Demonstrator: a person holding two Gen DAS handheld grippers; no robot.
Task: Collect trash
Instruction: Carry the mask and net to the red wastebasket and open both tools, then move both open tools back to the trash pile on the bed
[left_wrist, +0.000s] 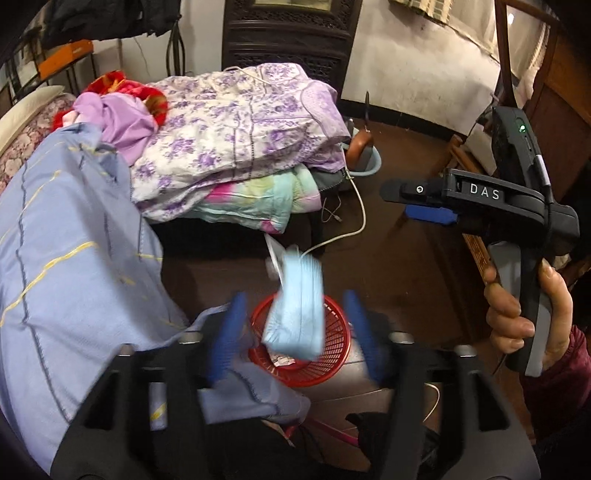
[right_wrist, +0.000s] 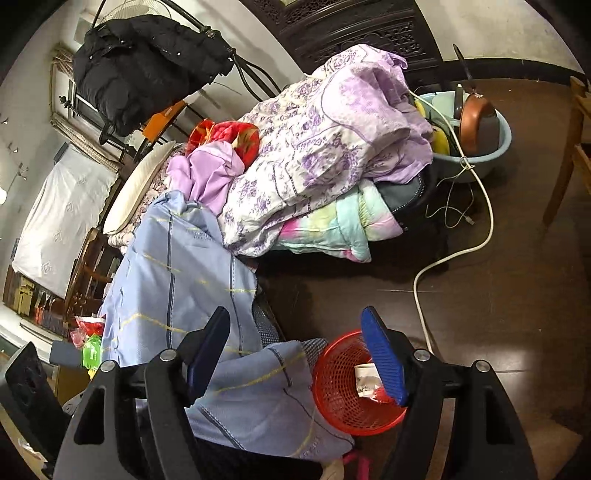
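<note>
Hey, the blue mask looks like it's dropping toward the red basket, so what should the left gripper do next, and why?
Probably hold the left gripper open above the red basket for a moment, then lift away. Its blue fingers stand apart, and the blurred light blue mask hangs free between them, over the basket's mouth. The right gripper is open and empty too.

"DAS" on right claw (left_wrist: 415, 205)
</note>
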